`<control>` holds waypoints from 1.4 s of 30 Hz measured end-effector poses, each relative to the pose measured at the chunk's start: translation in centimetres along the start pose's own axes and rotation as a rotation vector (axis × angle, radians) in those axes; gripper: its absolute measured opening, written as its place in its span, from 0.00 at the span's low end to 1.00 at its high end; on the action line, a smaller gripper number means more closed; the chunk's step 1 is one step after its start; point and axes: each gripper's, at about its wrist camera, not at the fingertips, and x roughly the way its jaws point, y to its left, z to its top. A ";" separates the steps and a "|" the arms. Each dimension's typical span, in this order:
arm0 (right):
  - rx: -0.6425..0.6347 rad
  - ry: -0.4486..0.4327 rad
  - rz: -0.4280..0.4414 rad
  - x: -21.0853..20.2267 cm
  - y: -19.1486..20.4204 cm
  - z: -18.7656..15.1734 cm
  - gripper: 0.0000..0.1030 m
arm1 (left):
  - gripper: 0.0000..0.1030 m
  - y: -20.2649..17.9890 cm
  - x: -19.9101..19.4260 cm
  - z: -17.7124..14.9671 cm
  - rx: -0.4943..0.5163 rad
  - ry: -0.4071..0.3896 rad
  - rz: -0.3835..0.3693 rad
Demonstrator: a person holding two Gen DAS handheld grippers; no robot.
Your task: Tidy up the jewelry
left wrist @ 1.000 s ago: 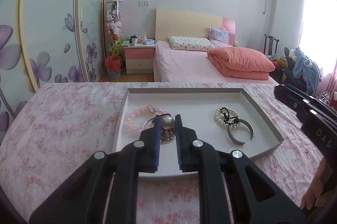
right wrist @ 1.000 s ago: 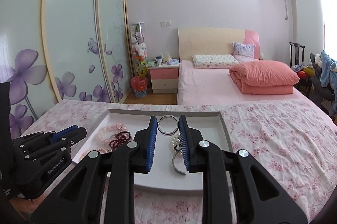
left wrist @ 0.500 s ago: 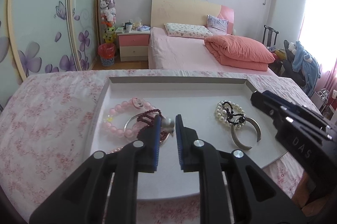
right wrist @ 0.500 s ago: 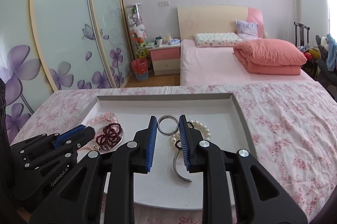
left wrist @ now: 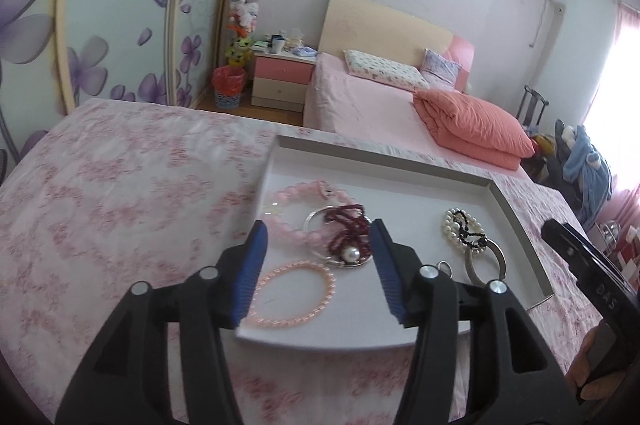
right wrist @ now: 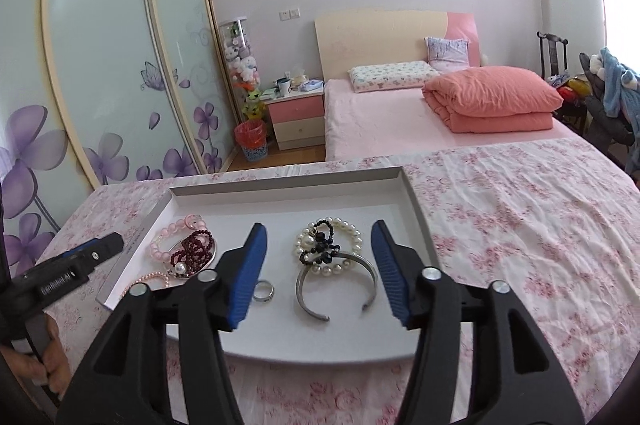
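A white tray with a grey rim lies on the flowered cloth. On its left side lie a pink bead bracelet, a dark red bead bracelet, a pearl on a silver bangle, and a thin pink bracelet. My left gripper hovers over these with its jaws opening and nothing pressed between the pads. On the tray's right side, my right gripper hangs over a pearl bracelet and a silver cuff. Its jaws are opening too and hold nothing. A small silver ring lies by its left finger.
The tray sits on a table covered in pink flowered cloth. A bed with a salmon quilt, a nightstand and sliding wardrobe doors stand behind. A hand grips the left tool's handle.
Both grippers have opened and dropped closer to the tray. The left let go of the pearl piece, now on the bangle. The right let go of the silver ring, now on the tray.
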 end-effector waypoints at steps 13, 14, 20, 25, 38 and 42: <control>-0.015 -0.059 -0.027 -6.0 1.1 -1.8 0.89 | 0.81 1.6 -6.8 -2.5 0.026 -0.062 -0.015; -0.021 -0.063 -0.027 -6.3 1.3 -1.9 0.92 | 0.85 1.6 -7.6 -2.9 0.028 -0.067 -0.025; -0.081 -0.116 -0.039 -9.0 2.5 -3.0 0.98 | 0.96 1.3 -11.0 -4.8 0.082 -0.141 -0.007; -0.091 -0.136 -0.025 -10.8 2.8 -3.9 0.98 | 0.96 0.5 -13.3 -6.2 0.145 -0.207 0.037; -0.116 -0.172 -0.023 -14.0 3.4 -6.3 0.98 | 0.96 -1.1 -16.3 -8.6 0.195 -0.258 0.047; -0.122 -0.186 -0.030 -14.4 3.5 -6.8 0.98 | 0.96 -1.1 -16.7 -9.1 0.186 -0.256 0.042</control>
